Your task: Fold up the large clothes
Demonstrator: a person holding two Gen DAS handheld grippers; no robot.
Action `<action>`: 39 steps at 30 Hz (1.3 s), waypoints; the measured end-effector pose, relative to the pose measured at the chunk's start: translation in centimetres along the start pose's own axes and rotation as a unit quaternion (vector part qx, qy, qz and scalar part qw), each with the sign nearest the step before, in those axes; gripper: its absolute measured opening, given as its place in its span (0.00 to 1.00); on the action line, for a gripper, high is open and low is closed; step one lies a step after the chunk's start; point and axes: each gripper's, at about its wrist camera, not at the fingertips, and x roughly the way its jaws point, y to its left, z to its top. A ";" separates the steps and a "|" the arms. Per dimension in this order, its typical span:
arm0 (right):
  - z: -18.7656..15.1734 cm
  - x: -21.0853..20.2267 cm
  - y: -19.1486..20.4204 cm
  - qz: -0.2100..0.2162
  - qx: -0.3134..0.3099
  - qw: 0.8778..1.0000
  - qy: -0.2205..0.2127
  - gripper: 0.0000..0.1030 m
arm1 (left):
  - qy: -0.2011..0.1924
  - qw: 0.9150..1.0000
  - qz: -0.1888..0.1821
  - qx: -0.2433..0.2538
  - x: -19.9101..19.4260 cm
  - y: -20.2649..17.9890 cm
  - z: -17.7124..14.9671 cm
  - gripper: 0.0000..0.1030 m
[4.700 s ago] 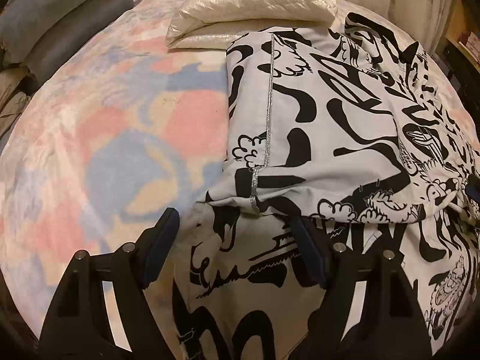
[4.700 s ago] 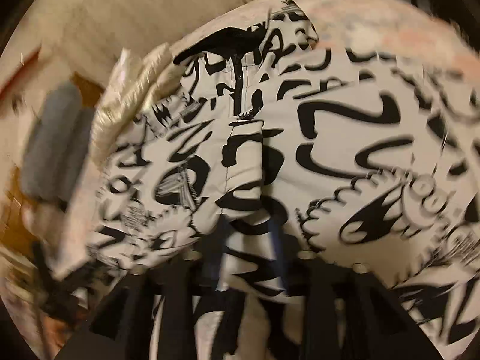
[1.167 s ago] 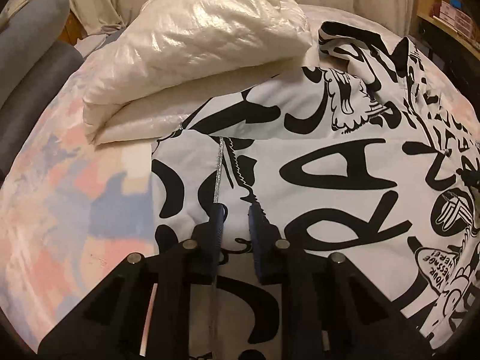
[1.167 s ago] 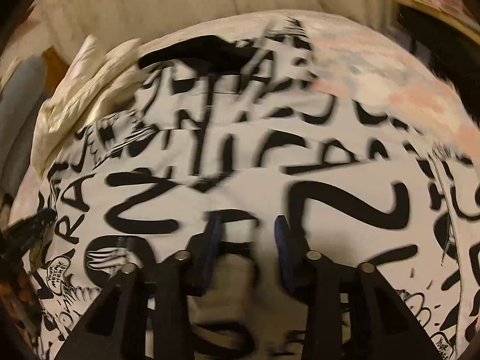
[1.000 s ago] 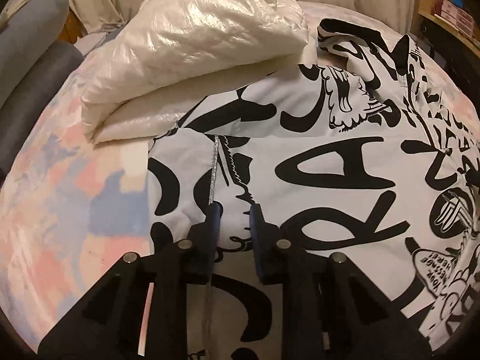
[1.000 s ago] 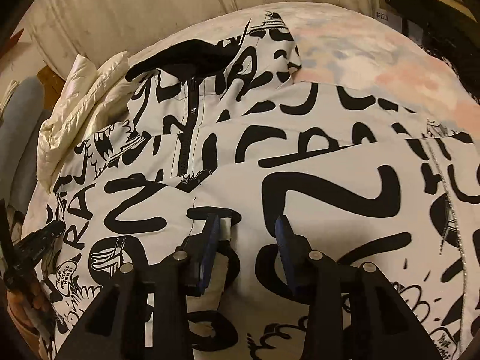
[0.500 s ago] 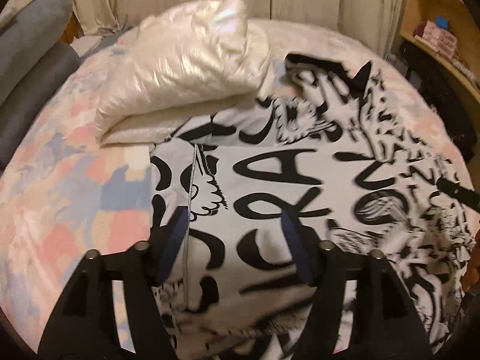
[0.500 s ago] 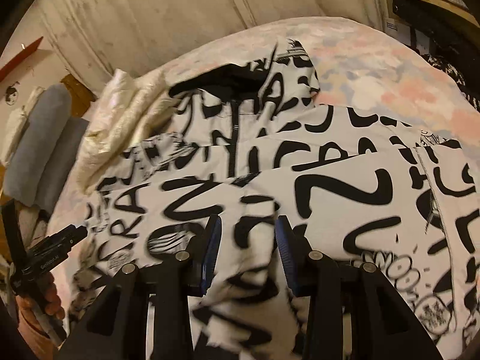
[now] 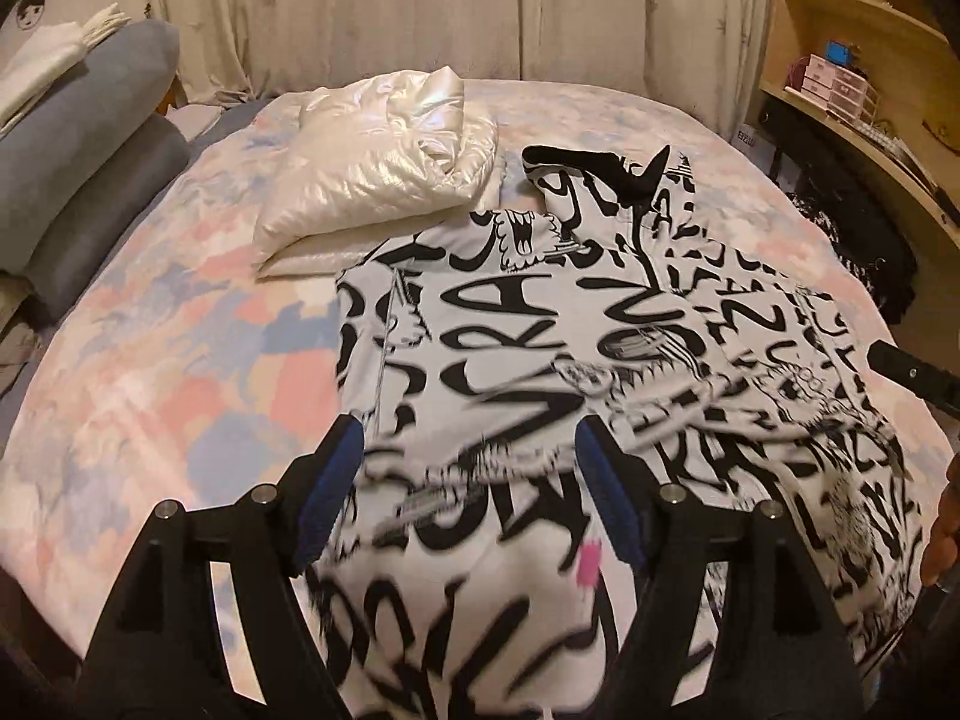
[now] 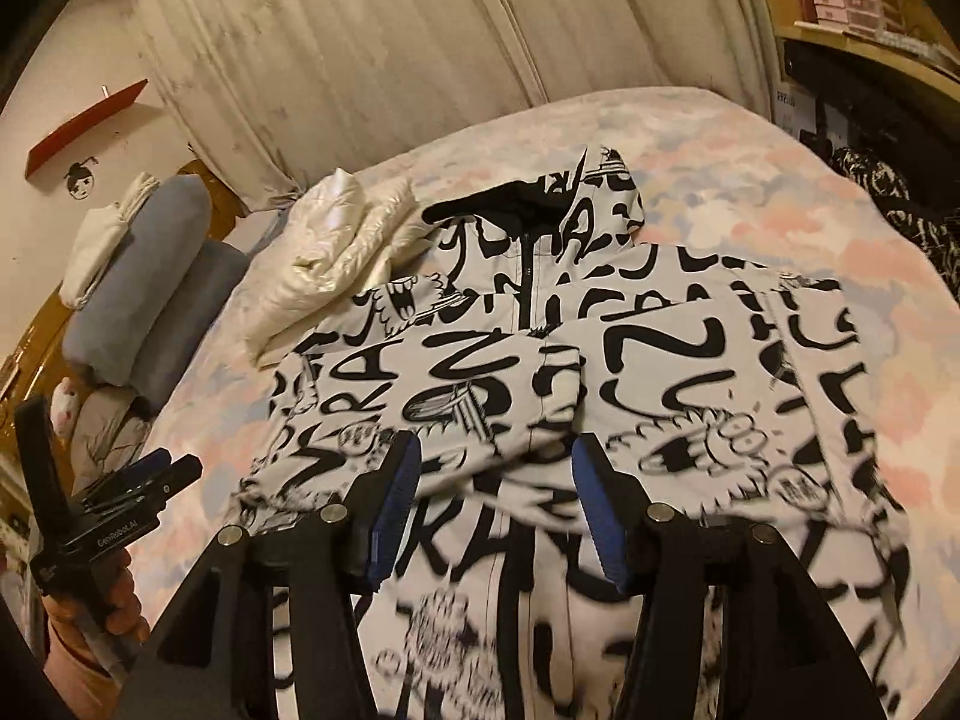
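Observation:
A large white jacket with a black graffiti print (image 9: 600,360) lies spread on the bed, both sleeves folded in over the body; it also shows in the right wrist view (image 10: 630,372). Its black-lined hood (image 10: 516,204) points to the far side. My left gripper (image 9: 468,480) is open and empty, raised above the jacket's near left part. My right gripper (image 10: 492,480) is open and empty above the near middle. The left gripper also shows at the left edge of the right wrist view (image 10: 150,474).
The bed has a pastel pink and blue cover (image 9: 180,372). A folded shiny cream puffer jacket (image 9: 378,180) lies at the far left, touching the printed jacket. Grey-blue bolsters (image 9: 78,180) lie at the left edge. Curtains hang behind. Wooden shelves (image 9: 858,90) stand at the right.
Both grippers were shut on the jacket's fabric a second ago. They have opened, let it go and pulled back and up. The jacket now lies folded in on itself.

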 end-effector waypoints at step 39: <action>-24.4 -16.2 -17.2 -0.124 0.109 0.986 0.039 0.74 | 0.127 0.984 -0.035 -0.123 -2.7 8.6 -19.3 0.70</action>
